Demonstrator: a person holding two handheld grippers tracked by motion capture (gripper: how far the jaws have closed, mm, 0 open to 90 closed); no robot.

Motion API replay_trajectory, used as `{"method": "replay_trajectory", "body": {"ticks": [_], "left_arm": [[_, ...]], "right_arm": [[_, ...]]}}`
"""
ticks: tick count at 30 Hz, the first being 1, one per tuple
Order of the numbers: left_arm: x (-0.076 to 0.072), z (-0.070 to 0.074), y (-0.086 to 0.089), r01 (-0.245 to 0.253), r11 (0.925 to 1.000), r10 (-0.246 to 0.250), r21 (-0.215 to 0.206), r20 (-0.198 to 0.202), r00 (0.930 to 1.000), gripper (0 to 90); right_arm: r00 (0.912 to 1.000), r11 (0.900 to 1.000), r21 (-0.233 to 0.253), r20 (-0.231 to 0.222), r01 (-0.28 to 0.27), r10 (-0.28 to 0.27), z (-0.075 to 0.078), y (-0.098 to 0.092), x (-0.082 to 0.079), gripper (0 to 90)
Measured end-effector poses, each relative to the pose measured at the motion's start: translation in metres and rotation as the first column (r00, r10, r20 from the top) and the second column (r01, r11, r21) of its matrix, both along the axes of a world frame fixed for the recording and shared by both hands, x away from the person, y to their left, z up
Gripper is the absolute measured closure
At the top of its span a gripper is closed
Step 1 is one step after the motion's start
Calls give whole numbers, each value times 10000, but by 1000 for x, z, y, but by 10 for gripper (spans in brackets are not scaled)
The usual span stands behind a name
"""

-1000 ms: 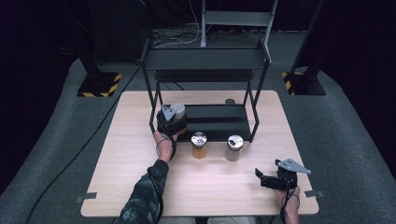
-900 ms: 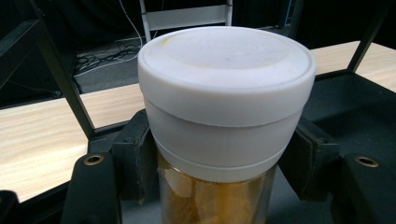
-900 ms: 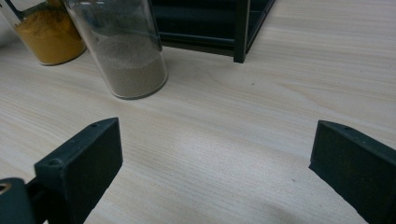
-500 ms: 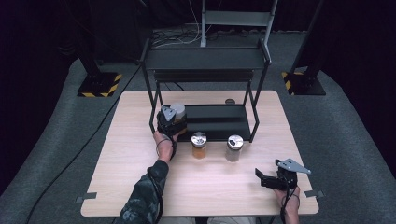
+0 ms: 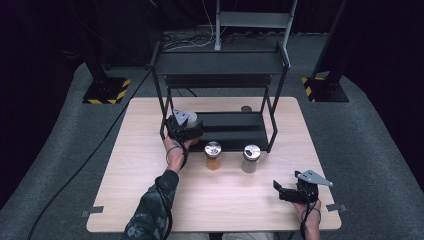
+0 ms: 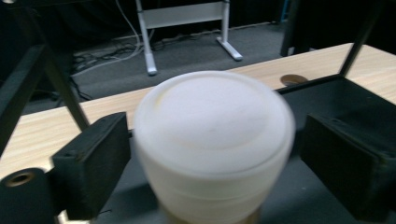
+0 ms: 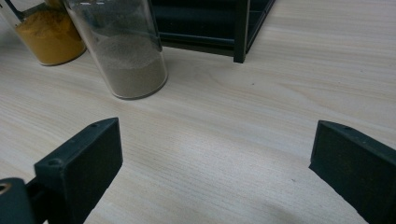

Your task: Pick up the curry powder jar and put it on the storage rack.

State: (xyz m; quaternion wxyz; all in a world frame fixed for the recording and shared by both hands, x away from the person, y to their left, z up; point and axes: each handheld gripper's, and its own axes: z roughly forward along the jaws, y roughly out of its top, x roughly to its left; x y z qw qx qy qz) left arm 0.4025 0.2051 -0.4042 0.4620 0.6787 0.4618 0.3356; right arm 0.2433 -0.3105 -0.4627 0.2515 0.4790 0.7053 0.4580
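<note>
While the white-lidded jar (image 6: 212, 140) stands between the left gripper's (image 5: 184, 126) jaws, a narrow gap shows on each side of its lid, so the pads flank it without visibly pressing; the jaws are spread a little wider than the lid. Its lower part looks amber, though that part is blurred. Beneath the jar and the jaws lies the dark lower shelf of the black rack (image 5: 220, 62), at the shelf's left end as seen from above. Beyond the jaws the pale wooden desk (image 5: 140, 165) runs on, with a round hole (image 6: 293, 80) in it ahead and to the right.

Well apart from this, the right gripper (image 5: 295, 192) rests low over the desk near the person's edge, its jaws spread wide with nothing but bare wood between them. Ahead of its left jaw stands a clear jar of greyish powder (image 7: 123, 51), and farther left a jar of yellow-orange powder (image 7: 46, 35); both stand on the desk just in front of the rack, with metal lids seen from above.
</note>
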Motion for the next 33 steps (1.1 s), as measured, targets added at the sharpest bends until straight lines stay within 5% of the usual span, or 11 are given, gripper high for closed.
{"method": "replay_trajectory", "body": {"ticks": [10, 19, 28, 33], "left_arm": [[-5, 27, 10, 489, 9988, -486, 48, -545, 9973, 15], [-29, 50, 21, 1124, 9917, -1064, 620, -918, 9901, 3], [-56, 47, 35, 1604, 9777, -1414, 1354, -1404, 9800, 4], [-71, 36, 50, 1514, 9774, -1240, 1477, -1797, 9759, 4]], "right_arm": [[10000, 10000, 2, 1, 5, -5, 0, 0, 0, 15], [10000, 10000, -14, -32, 19, -19, 0, 1, 0, 15], [10000, 10000, -21, -38, 22, -22, 1, 1, 1, 15], [10000, 10000, -32, -51, 16, -16, 1, 1, 1, 16]]}}
